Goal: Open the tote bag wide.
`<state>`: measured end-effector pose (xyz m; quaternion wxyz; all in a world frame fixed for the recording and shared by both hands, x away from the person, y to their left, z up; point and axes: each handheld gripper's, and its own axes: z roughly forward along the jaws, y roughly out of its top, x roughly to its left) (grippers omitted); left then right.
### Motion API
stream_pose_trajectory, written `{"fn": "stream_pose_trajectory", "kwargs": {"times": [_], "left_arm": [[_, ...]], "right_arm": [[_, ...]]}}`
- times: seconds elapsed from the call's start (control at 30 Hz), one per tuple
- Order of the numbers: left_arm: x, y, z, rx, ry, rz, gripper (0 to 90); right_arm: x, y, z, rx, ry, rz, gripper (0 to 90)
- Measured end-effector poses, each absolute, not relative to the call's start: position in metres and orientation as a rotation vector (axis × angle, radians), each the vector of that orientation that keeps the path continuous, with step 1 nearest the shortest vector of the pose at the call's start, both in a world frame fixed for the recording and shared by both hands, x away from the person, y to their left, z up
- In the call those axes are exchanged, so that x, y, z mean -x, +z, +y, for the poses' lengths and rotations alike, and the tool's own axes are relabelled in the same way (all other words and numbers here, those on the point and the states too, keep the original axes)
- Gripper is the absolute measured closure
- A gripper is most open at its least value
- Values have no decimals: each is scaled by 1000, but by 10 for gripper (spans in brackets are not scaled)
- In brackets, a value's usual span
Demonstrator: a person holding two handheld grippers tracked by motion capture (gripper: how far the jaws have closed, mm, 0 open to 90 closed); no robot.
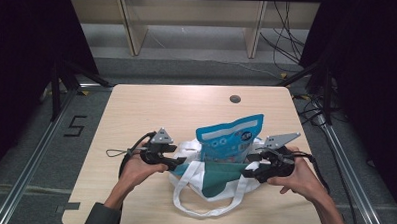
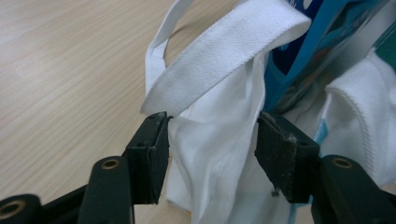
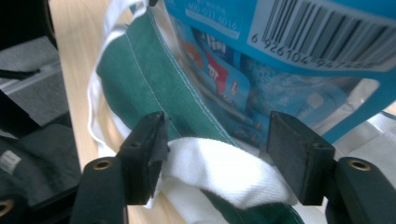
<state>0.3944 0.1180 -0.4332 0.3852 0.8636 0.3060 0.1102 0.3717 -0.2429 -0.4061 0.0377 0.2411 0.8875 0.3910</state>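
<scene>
I saw both grippers, left (image 2: 210, 140) and right (image 3: 217, 149), with jaws apart, loosely straddling tote bag (image 1: 211, 185) fabric; blue snack pouch (image 1: 230, 138) apparently inside.

Black fingers (image 2: 149, 154) w/ brass screws, grey sleeve (image 1: 103, 216).

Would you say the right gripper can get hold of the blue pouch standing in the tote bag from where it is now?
Probably yes: the right gripper is open right beside the blue pouch, though the bag's white strap lies between its jaws.
</scene>
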Motion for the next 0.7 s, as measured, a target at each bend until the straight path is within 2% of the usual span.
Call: {"fn": "stream_pose_trajectory", "kwargs": {"times": [0.07,0.13,0.27,0.33,0.4,0.6,0.7], "left_arm": [[-403,-441,111,-2202,253,831,424],[-407,-447,105,-2228,230,837,443],[-418,-454,108,-2203,247,825,640],[-424,-454,113,-2142,220,852,734],[-428,-455,116,-2099,201,876,784],[-449,-477,112,-2079,216,962,823],[-455,-494,105,-2155,224,960,850]], "right_arm": [[-372,-410,-239,-743,1195,2739,388],[-371,-415,-234,-684,1158,2767,480],[-362,-426,-227,-568,1069,2840,713],[-359,-433,-226,-543,1065,2866,783],[-352,-443,-227,-562,1025,2887,806],[-335,-472,-227,-644,1019,2888,827],[-330,-492,-222,-662,966,2915,836]]}}
